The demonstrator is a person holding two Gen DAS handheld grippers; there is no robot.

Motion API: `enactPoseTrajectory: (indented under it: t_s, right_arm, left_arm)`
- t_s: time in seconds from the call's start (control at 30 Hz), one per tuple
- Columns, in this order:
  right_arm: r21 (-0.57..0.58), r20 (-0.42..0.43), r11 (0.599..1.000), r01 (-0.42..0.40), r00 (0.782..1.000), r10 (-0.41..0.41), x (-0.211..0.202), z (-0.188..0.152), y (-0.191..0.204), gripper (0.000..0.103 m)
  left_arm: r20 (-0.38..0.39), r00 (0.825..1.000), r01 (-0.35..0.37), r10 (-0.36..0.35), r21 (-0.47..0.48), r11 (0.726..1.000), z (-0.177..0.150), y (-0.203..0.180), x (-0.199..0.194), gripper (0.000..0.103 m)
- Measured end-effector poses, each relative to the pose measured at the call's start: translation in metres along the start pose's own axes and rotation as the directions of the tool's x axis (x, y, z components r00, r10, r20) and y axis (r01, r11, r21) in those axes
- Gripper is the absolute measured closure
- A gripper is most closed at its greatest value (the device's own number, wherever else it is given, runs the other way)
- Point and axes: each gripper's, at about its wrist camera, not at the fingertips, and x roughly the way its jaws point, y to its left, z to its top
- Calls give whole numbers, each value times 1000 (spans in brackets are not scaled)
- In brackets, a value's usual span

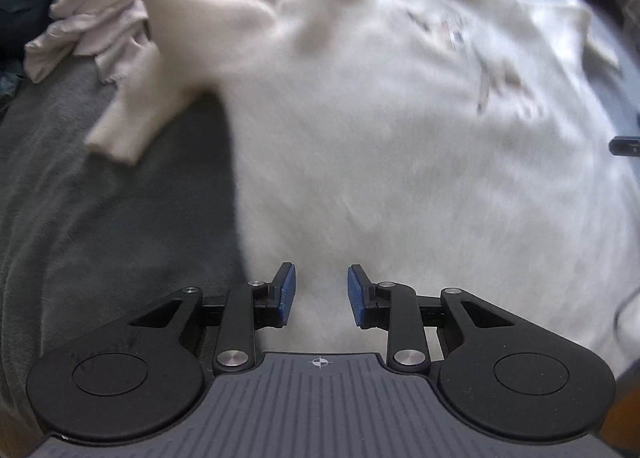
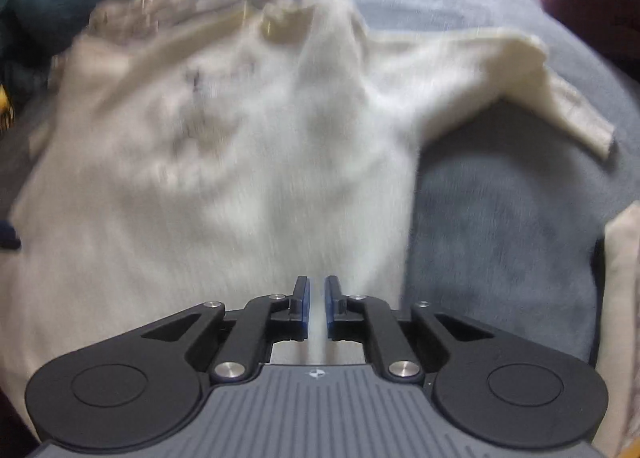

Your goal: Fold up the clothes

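One cream sweater (image 1: 360, 117) bears a chest print too blurred to read.

Cream sweater (image 1: 360, 137) spread flat, front up, sleeves out.

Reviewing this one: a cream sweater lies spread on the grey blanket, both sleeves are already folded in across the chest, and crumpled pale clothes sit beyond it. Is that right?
Not quite. The sleeves are not folded in: the left wrist view shows one sleeve lying out on the grey blanket, and the right wrist view shows the other sleeve stretched outward too. The cream sweater is spread, with crumpled pale clothes beyond it.
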Motion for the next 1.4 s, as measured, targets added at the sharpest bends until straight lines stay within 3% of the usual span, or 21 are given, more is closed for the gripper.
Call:
enactPoseTrajectory:
  t_s: [0.1,0.17,0.23,0.33,0.4,0.47,0.6,0.67,0.73,0.77,0.83,0.93,1.03,1.13,1.23,1.27,1.4]
  right_arm:
    - [-13,60,1000,-2,998,3,9,26,15,94]
    - [-21,26,1000,4,1000,-3,31,35,24,94]
    - [-20,-52,998,60,997,-61,53,34,28,98]
    - [10,-99,992,125,987,-124,54,48,41,93]
    - [30,-27,994,106,994,-105,44,73,60,93]
    - [33,70,995,96,993,-98,34,102,83,93]
    - [-6,265,996,84,961,-80,16,165,144,92]
    - [-43,317,998,38,948,-22,7,179,173,91]
    - [-79,341,997,-15,939,41,0,184,200,89]
    - [-95,340,995,-42,938,72,-2,182,211,86]
    - [-121,294,991,-61,951,94,1,169,232,80]
    - [-135,150,991,-20,988,40,24,141,253,77]
    - [-95,-5,995,29,1000,-29,46,114,259,77]
    - [-38,-84,997,68,994,-71,58,102,258,77]
    - [14,-140,993,121,983,-118,66,98,258,77]
    - [35,-151,990,136,980,-129,69,98,258,77]
    - [98,-161,980,171,975,-154,80,101,256,77]
  left_arm:
    - [-12,1000,-1,1,-34,999,7,7,13,72]
    - [-31,999,21,-22,-47,999,5,14,21,72]
    - [-41,996,73,-77,-91,993,5,26,23,72]
    - [-26,984,169,-179,-210,963,7,57,13,72]
    - [-5,977,203,-213,-277,939,9,80,7,69]
    - [26,984,174,-175,-319,932,14,104,0,64]
    - [43,996,94,-84,-347,933,26,154,-1,55]
    - [33,998,61,-52,-368,928,32,176,5,52]
    - [19,1000,24,-18,-397,918,37,198,13,39]
    - [8,1000,5,-2,-415,910,41,207,19,33]
    - [4,1000,-3,6,-456,890,47,222,29,33]
    - [49,998,64,-46,-517,853,56,234,39,33]
    - [64,994,106,-86,-508,855,61,229,51,33]
    - [42,998,56,-41,-452,890,67,215,58,45]
    - [26,1000,7,3,-394,919,75,201,55,71]
    - [26,1000,9,2,-393,919,77,199,54,88]
    - [66,998,25,3,-424,905,85,204,31,95]
